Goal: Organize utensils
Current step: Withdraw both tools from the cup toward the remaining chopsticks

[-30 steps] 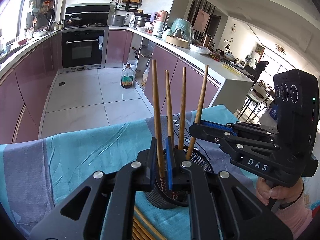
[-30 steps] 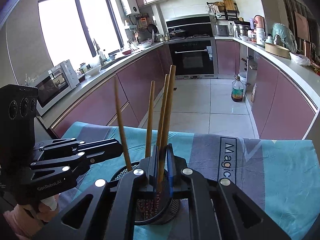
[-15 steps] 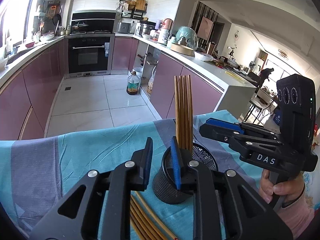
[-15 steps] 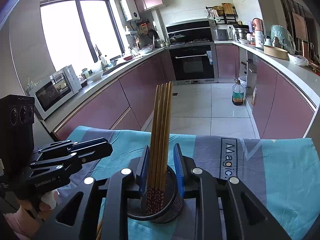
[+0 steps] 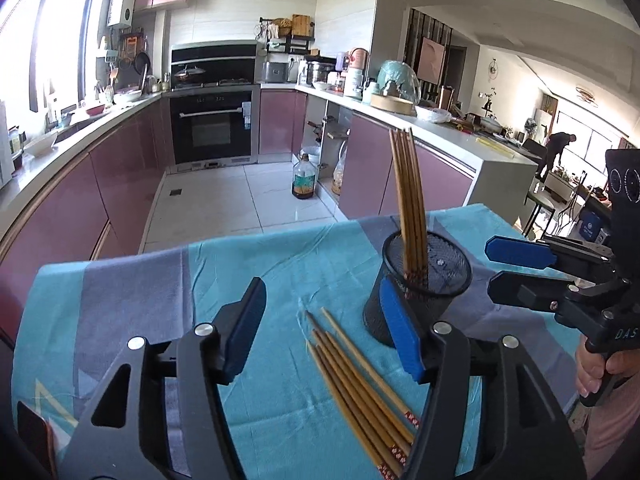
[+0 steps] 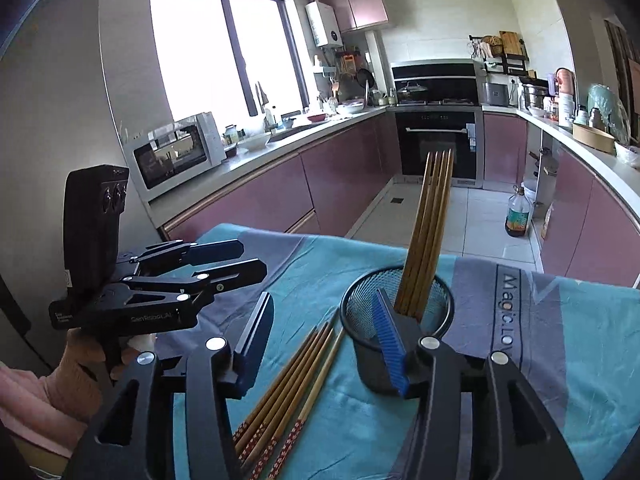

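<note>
1. While both grippers sit empty over the blue cloth (image 5: 120,280), the main risk is the mesh cup (image 5: 424,280): it looks light and tall, and the right finger (image 5: 400,332) of the left gripper (image 5: 320,328) is right against its near wall in this view. A careless sweep could tip it and spill the bundle.
2. Loose chopsticks (image 5: 356,384) lie flat on the cloth just left of the cup, tight together. Pinching down on them probably grabs several at once, or bunches up the cloth.
3. Standing chopsticks (image 5: 410,200) in the cup lean as one bundle; dropping more in at an angle could hit them or miss the rim.
4. Left gripper: jaws apart, roughly half spread, having just been opening. Nothing between the pads; the loose chopsticks show below the gap, untouched.
5. Right gripper (image 6: 320,340): jaws apart about the same, also just been opening, nothing clamped. Its right finger (image 6: 388,344) overlaps the cup (image 6: 400,320) rim; contact can't be told.
6. From the right wrist view, the loose chopsticks (image 6: 292,384) lie under its gap and the bundle (image 6: 428,232) stands inside the cup.
7. Both grippers are close together, so they could collide reaching for the same pile.
</note>
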